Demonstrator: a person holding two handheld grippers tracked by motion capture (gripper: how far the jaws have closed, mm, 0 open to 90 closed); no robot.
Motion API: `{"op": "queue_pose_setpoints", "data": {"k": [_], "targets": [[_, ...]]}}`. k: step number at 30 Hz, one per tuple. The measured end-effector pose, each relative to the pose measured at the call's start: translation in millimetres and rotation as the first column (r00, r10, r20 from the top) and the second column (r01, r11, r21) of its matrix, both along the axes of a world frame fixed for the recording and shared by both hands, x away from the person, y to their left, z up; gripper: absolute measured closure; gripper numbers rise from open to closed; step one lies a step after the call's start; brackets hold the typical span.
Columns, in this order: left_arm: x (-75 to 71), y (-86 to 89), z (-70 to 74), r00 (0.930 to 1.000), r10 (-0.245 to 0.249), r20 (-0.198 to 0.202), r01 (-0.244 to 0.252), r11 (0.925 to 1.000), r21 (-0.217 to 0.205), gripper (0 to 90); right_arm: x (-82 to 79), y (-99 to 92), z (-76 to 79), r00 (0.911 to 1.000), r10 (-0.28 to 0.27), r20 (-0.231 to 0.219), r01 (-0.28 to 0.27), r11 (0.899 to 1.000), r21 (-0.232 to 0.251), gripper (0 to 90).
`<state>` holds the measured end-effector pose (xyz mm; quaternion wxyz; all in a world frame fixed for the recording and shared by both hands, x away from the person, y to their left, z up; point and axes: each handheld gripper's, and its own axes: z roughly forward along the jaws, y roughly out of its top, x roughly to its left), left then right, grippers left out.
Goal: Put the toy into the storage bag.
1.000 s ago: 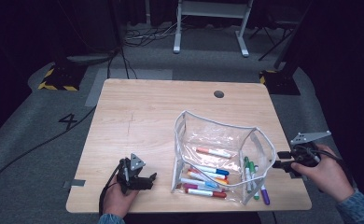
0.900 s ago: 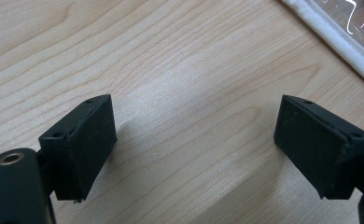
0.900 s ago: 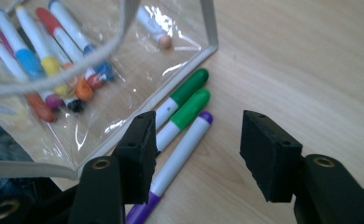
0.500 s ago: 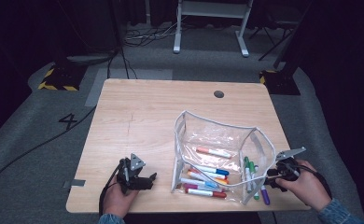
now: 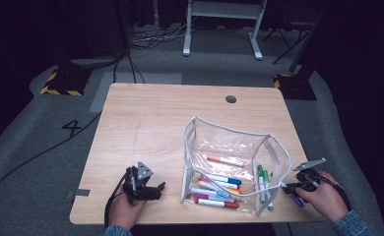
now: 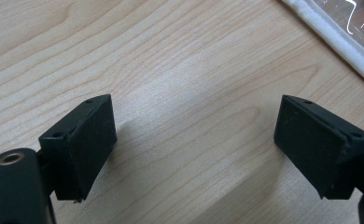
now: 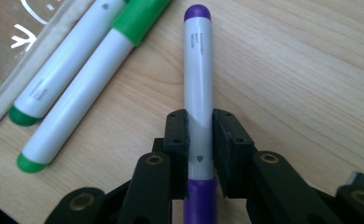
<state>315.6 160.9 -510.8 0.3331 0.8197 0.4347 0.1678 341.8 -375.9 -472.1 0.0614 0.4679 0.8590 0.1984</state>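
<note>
A clear pouch with white trim (image 5: 188,147) stands open on the wooden table (image 5: 155,118), with several markers (image 5: 214,194) inside. Two green markers (image 5: 263,183) lie just right of it, seen close up as green markers (image 7: 77,60) in the right gripper view. Beside them lies a purple marker (image 7: 198,79). My right gripper (image 7: 199,128) has just been closing and its pads now press on the purple marker's barrel, low at the table's right front corner (image 5: 289,187). My left gripper (image 5: 155,189) rests at the front left, open (image 6: 196,135) over bare wood.
The pouch's white edge (image 6: 339,42) lies just beyond the left gripper. A round cable hole (image 5: 231,99) sits at the table's far side. The table's right and front edges are close to my right hand (image 5: 325,199).
My right hand has come down to the table and its jaws have closed on the purple marker. The left hand has stayed still.
</note>
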Motion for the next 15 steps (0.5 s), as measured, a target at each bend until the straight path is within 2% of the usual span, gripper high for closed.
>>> {"op": "queue_pose_setpoints", "data": {"k": [2,3,5,6,12,13,15], "targets": [[0.0,0.0,0.0,1.0,0.0,0.0,0.0,1.0,0.0,13.1,0.2,-1.6,-0.1,1.0,-0.008,0.001,0.008,1.0,0.004,77.0],[0.0,0.0,0.0,1.0,0.0,0.001,0.0,1.0,0.0,13.1,0.0,-5.0,-0.9,0.9997,-0.026,0.004,0.026,0.999,0.028,77.0],[0.0,0.1,0.0,1.0,0.0,0.001,0.0,1.0,0.002,13.1,0.1,-6.9,-0.7,0.9996,-0.029,0.0,0.029,0.999,0.04,77.0],[0.0,-0.2,-0.4,1.0,0.002,0.004,-0.002,1.0,-0.002,13.1,0.4,-10.7,2.8,0.9995,-0.031,0.008,0.03,0.998,0.059,77.0],[0.0,-0.1,-0.2,1.0,0.001,0.003,-0.001,1.0,-0.001,13.1,0.7,-12.8,20.5,0.9996,-0.022,0.02,0.02,0.997,0.077,77.0],[0.0,-0.1,-0.2,1.0,0.001,0.003,-0.001,1.0,-0.001,13.1,1.5,-12.6,31.7,0.9996,-0.014,0.024,0.012,0.995,0.097,77.0],[0.0,0.0,0.0,1.0,0.0,0.0,0.0,1.0,0.0,13.1,2.1,-12.5,36.9,0.9996,-0.009,0.028,0.006,0.995,0.104,77.0]]}}
